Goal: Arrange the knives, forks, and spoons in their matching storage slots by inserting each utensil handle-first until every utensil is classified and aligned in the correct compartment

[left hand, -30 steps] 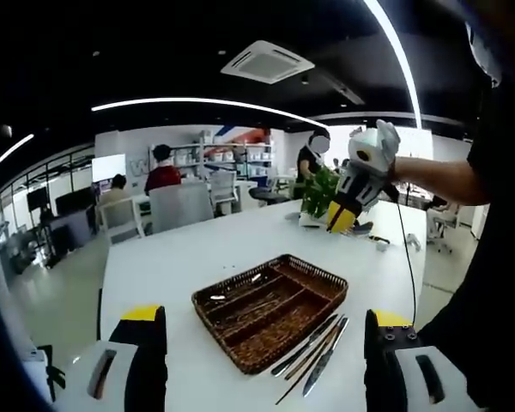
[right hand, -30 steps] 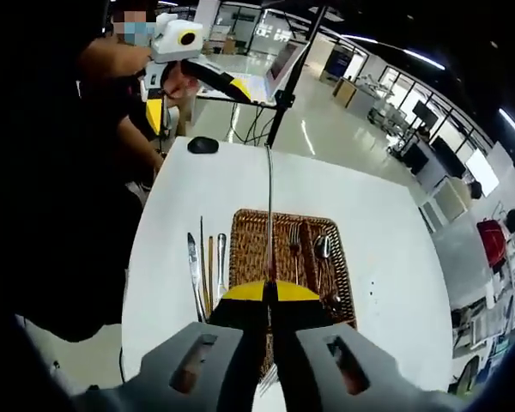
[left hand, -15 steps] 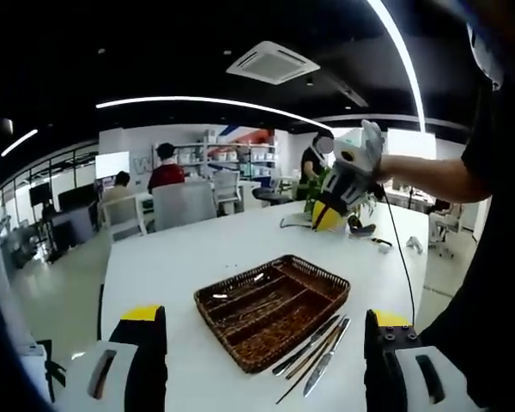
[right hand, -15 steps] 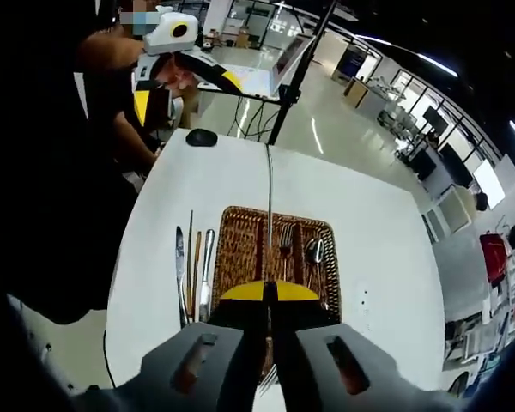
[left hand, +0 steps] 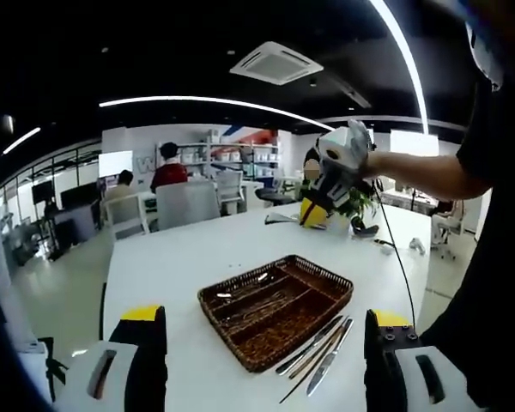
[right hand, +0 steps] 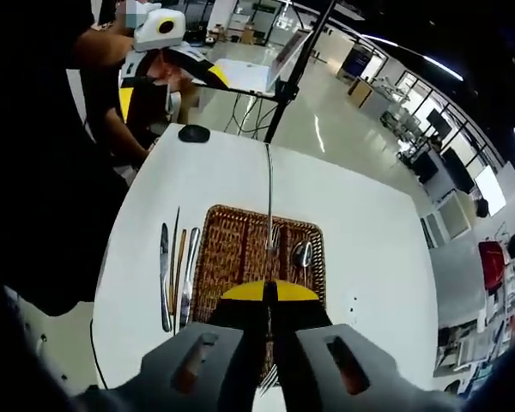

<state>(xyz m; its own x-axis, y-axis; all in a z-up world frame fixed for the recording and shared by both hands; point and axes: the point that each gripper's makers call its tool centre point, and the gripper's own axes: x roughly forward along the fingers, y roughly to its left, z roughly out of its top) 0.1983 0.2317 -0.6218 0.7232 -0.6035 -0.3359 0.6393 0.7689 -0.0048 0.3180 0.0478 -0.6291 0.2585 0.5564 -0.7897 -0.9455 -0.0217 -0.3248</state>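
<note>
A brown wicker tray (left hand: 240,296) with long slots sits on the white table (left hand: 172,257). In the right gripper view the tray (right hand: 227,257) holds a fork (right hand: 275,236) and a spoon (right hand: 302,253). Several knives (right hand: 176,275) lie on the table beside it, also visible in the left gripper view (left hand: 319,352). My right gripper (right hand: 269,289) is shut on a thin metal fork (right hand: 268,197), its handle pointing forward above the tray. That gripper (left hand: 313,213) hovers high beyond the tray. My left gripper (left hand: 263,319) stands open near the table's edge, also visible in the air (right hand: 167,86).
A black computer mouse (right hand: 193,133) lies at one table end, with a black stand (right hand: 296,64) behind it. A potted plant (left hand: 356,206) and small items sit at the other end. People sit at desks in the background (left hand: 167,172).
My right gripper, still holding the fork, has moved leftward in the left gripper view, across the far side of the tray. The left gripper stayed open and almost still.
</note>
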